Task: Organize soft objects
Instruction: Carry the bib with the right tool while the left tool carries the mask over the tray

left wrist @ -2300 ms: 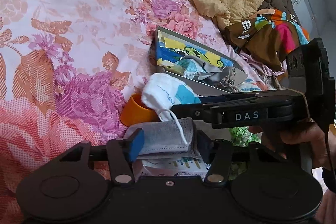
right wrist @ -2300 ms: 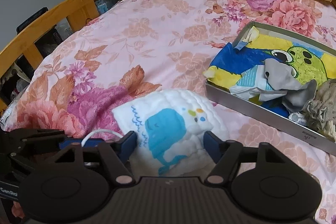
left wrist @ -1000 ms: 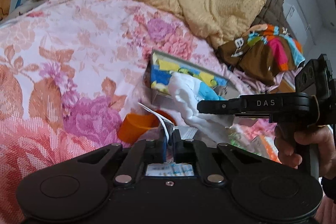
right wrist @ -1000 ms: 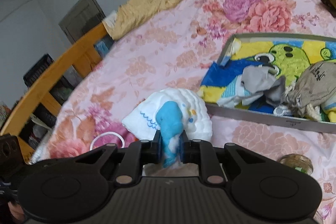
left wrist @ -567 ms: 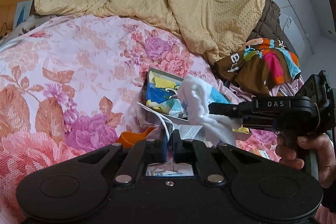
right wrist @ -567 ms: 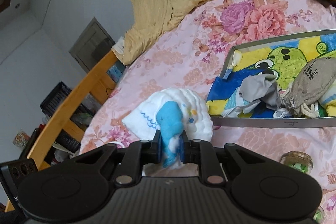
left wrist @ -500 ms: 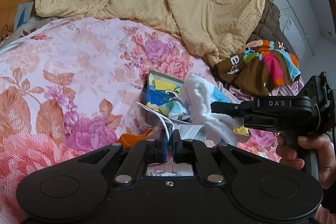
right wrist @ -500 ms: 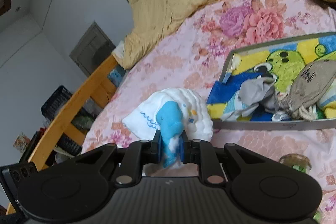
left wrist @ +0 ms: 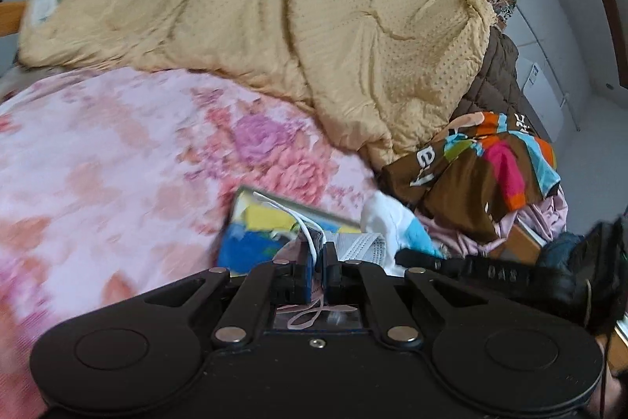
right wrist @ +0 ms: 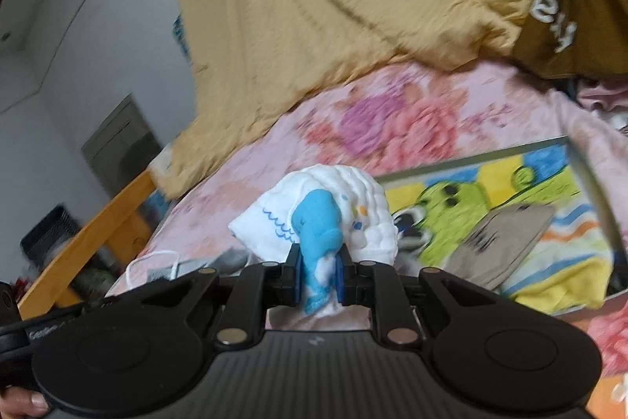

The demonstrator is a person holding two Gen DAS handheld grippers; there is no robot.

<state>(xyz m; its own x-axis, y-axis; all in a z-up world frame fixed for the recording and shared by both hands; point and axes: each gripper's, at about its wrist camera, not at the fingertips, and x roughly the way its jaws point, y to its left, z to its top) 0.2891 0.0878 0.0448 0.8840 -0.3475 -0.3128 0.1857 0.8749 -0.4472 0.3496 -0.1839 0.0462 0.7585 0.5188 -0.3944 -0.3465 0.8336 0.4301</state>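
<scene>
Right wrist: right gripper point(right wrist: 318, 275) clamps cloth point(right wrist: 325, 222); left gripper point(left wrist: 317, 268) pinches mask point(left wrist: 359, 247). Carrying step; next, release both over tray point(right wrist: 471, 161).

In the left wrist view, the black body of the right gripper point(left wrist: 396, 256), at the lower right of the frame, carries blurred pale letters that read "DAS". The brown multicoloured cloth point(left wrist: 471, 175) at the right shows large white letters; only an "e" reads clearly. Nothing else is legible.
</scene>
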